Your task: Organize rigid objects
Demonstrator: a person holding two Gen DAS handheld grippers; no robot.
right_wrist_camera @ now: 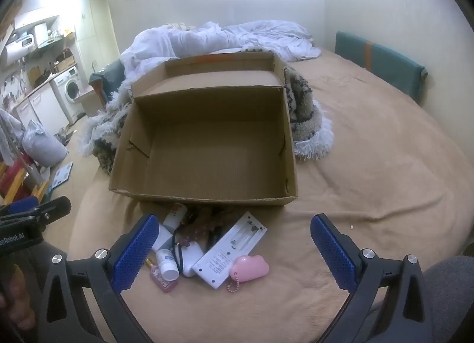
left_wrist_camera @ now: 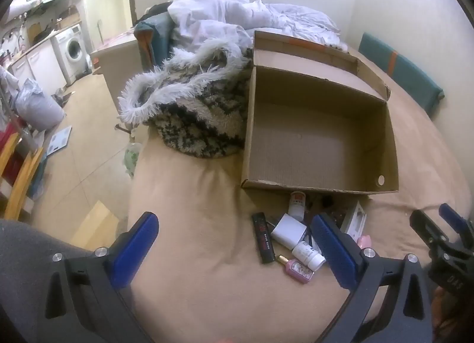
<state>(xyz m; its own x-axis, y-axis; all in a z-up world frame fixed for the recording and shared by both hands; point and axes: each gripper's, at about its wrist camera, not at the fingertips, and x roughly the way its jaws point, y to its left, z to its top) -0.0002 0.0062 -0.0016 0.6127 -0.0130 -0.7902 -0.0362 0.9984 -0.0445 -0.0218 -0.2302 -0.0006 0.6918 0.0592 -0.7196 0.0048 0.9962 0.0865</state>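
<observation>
Both the left gripper [left_wrist_camera: 237, 242] and the right gripper [right_wrist_camera: 234, 242] hover with jaws spread wide, gripping nothing, above small items before the brown cardboard box [right_wrist_camera: 207, 147].

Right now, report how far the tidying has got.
Done: nothing yet; the cardboard box is empty. In hand: nothing; the left gripper and right gripper are both open above the pile. Left: everything on the bed in front of the box, including the pink cloud keychain, white battery charger, white pill bottle and black stick.
</observation>
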